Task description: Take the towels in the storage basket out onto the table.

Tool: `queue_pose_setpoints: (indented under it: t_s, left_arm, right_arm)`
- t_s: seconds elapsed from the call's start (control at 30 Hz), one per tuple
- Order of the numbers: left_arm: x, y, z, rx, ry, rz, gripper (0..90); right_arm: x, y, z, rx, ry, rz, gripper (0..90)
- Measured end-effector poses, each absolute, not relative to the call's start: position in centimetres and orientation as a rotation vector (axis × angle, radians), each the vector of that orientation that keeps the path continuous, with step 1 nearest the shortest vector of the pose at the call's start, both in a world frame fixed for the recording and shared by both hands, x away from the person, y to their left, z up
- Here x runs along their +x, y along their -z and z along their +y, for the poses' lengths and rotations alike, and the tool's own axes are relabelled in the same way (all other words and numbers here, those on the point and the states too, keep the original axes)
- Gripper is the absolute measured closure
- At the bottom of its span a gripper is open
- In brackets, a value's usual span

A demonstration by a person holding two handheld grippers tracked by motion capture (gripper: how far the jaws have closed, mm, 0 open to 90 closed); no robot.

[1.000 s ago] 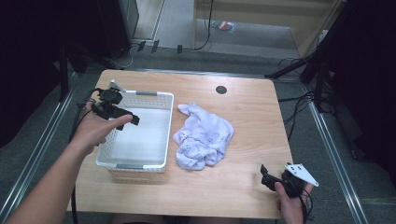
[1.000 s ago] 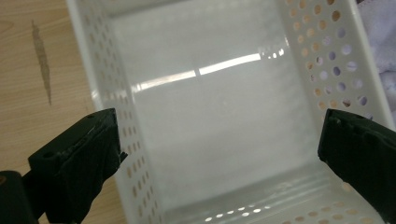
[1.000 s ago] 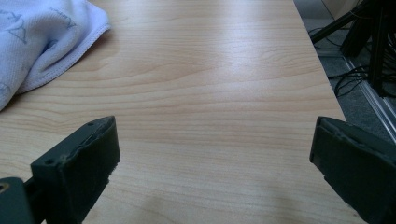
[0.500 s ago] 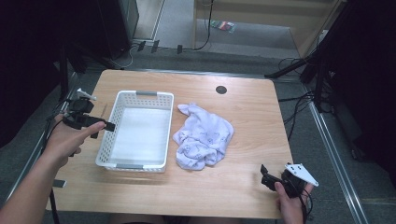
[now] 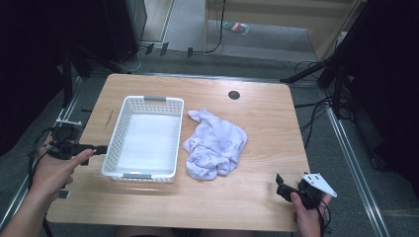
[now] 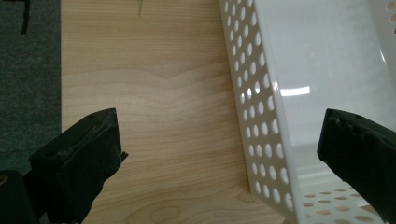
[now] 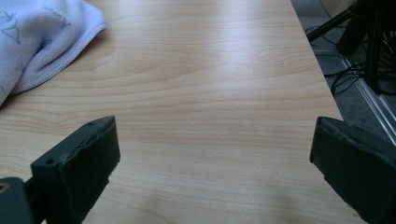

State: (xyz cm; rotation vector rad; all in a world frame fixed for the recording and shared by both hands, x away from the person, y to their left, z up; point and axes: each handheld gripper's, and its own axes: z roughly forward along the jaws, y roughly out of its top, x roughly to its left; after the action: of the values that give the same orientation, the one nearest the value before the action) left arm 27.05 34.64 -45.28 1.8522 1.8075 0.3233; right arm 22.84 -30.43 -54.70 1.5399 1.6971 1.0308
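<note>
The wooden table (image 5: 257, 197) carries two things side by side: a white perforated plastic basket (image 5: 114, 144), standing empty on the left half, and a crumpled pale-lilac printed cloth (image 5: 216, 143) lying just beside the basket's right wall, near the table's middle. What has changed is the left arm: a second ago the left gripper (image 5: 99, 148) was held over the basket's far left corner, half a second ago it had drawn back outside the left wall, and now it sits lower and nearer the person, at the table's left edge, its tips pointing at the basket's left wall without touching it. In the left gripper view its black jaws stand wide apart with nothing between them, bare wood and the holed basket wall lying below the gap. The basket itself has not shifted, nor has the cloth. The right gripper (image 5: 279, 186) has not moved over the same span; it rests near the table's front right corner, well apart from the cloth, its jaws likewise spread wide and empty in the right gripper view. My reading is that the left hand has finished placing or steadying the basket, so the cloth, not yet in it, is probably next.
</note>
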Motion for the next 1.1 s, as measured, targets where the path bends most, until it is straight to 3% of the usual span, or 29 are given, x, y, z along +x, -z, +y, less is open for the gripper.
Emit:
queue_pose_setpoints:
  t_s: [0.4,0.77,1.1]
  left_arm:
    - [21.4,48.7,37.4,1.587,-0.5,1.697,0.8]
    - [18.6,52.7,37.2,1.422,-0.688,1.553,0.9]
    - [18.2,54.4,36.9,1.451,-0.73,1.478,0.9]
  right_arm:
    - [22.8,54.7,-30.4,1.547,-1.022,1.678,1.6]
    - [22.7,54.7,-30.4,1.553,-1.019,1.667,1.6]
    - [22.7,54.7,-30.4,1.543,-1.028,1.669,1.6]
